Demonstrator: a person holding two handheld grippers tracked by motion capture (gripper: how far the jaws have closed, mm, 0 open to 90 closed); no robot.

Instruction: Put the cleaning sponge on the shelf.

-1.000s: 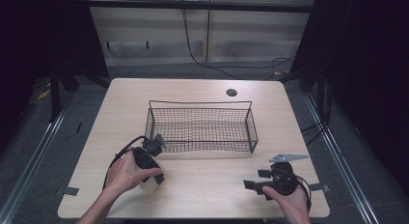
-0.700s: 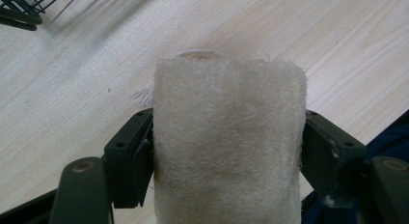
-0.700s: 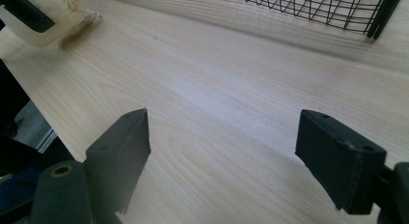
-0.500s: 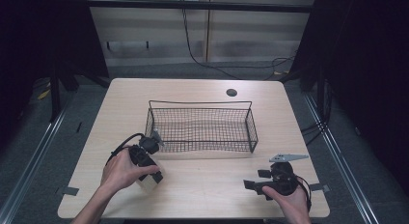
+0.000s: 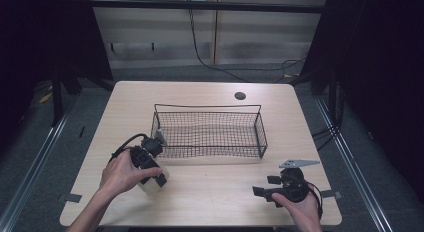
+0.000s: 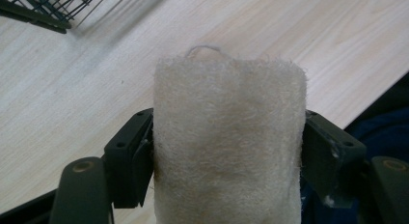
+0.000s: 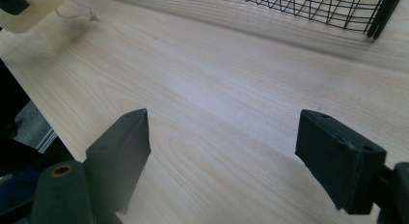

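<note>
A cream fuzzy block (image 6: 229, 142) sits between the two black jaws of my left gripper (image 6: 226, 154), which is shut on it. From the high view, that gripper (image 5: 156, 178) holds the block (image 5: 149, 186) low over the wooden table (image 5: 215, 202), just in front of the left corner of the black wire basket (image 5: 207, 106). My right gripper (image 5: 261, 192) rests at the front right of the table. Its jaws (image 7: 222, 142) stand wide open over bare wood. The cream block (image 7: 31, 4) also shows far off in the right gripper view.
The wire basket (image 7: 313, 9) stands mid-table; its corner (image 6: 41, 9) lies close to the left gripper. A dark round grommet (image 5: 240, 96) is set into the table behind it. The front table edge runs close under both hands. Cables trail on the floor behind.
The left hand and its gripper have shifted slightly left and away, still gripping the cream block. The right gripper has stayed put.
</note>
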